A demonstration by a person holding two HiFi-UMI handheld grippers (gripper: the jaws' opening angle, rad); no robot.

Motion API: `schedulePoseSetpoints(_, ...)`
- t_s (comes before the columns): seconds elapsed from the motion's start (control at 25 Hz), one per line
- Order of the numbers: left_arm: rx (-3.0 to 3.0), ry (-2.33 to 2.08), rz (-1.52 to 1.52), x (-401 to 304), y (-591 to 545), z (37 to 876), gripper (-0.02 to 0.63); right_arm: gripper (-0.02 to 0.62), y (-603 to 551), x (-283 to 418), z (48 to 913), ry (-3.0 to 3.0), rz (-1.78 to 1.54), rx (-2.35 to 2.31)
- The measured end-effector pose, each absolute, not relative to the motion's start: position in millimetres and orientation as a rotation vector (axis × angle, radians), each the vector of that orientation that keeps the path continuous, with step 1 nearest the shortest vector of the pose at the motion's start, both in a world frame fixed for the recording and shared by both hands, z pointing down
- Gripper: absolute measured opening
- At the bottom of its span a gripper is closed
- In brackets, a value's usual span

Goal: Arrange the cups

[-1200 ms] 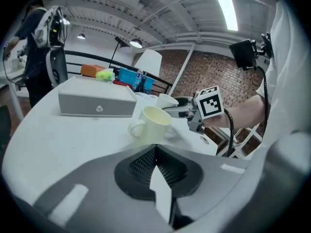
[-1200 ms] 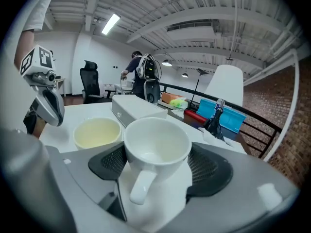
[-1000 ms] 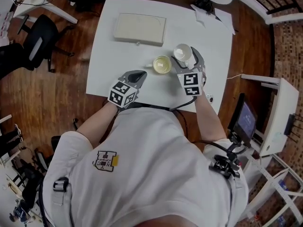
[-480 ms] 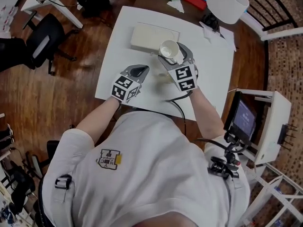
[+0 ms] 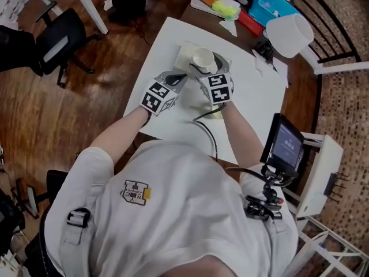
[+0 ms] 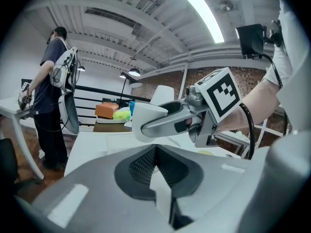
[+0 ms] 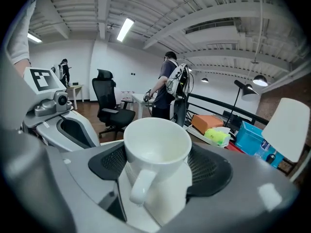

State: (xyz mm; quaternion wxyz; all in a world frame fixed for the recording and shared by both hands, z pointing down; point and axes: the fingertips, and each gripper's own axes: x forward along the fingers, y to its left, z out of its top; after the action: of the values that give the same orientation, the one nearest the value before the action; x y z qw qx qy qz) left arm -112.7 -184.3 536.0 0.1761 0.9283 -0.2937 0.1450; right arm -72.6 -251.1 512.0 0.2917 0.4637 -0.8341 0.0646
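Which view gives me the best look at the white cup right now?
The right gripper view: the white cup fills the frame, held upright in the right tool, handle toward the camera. The head view shows only its rim from above; the left gripper view shows its side.

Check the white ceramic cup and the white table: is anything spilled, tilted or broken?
Nothing stands out. The white ceramic cup is upright, empty and looks whole, gripped by the right gripper. The left gripper is shut with nothing in it. No spill shows on the white table.
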Motion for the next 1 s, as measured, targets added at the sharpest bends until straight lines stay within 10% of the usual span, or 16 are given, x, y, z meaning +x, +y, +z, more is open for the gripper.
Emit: schedulePoseSetpoints(1.0,2.541,-0.776,0.420,-131.7,-185.8,572.8,0.000,0.390,-305.6,-74.3,567.6,-2.153,0.253,1.280)
